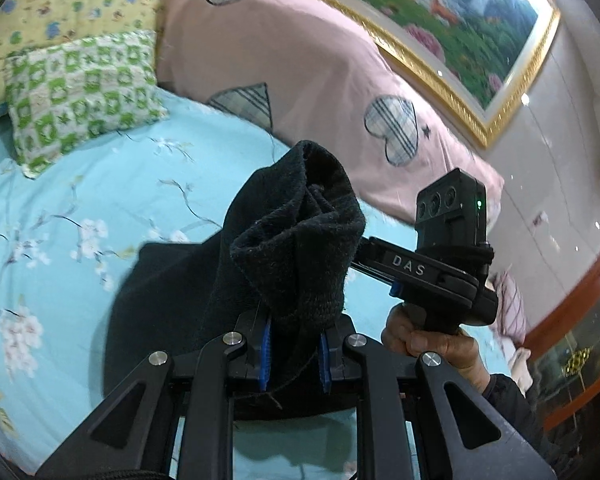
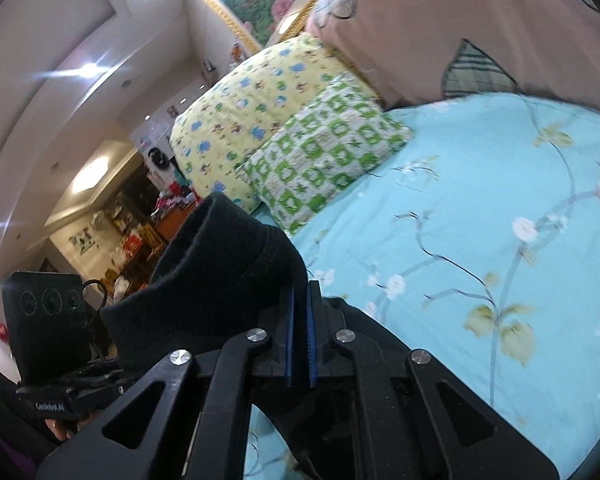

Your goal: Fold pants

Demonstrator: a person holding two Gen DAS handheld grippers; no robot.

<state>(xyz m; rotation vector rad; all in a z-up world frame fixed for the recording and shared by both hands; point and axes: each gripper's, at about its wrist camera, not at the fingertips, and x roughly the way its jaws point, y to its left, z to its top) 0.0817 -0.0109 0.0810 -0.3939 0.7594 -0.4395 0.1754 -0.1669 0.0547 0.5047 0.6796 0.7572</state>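
Note:
The black pants [image 1: 292,248] are lifted off the light blue flowered bed sheet [image 1: 60,200]. My left gripper [image 1: 294,354] is shut on a thick bunch of the black cloth, which stands up between the blue pads. The rest of the pants hangs down onto the sheet at the left. My right gripper [image 2: 300,332] is shut on another edge of the pants [image 2: 220,272], which bulges up to the left of its fingers. The right gripper's body [image 1: 440,272] and the hand holding it show at the right in the left wrist view.
A green checked pillow [image 1: 80,96] and a yellow flowered pillow [image 1: 60,4] lie at the head of the bed. A pink quilt [image 1: 300,60] lies along the wall under a gold-framed picture [image 1: 460,20]. Bed sheet [image 2: 480,240] stretches to the right.

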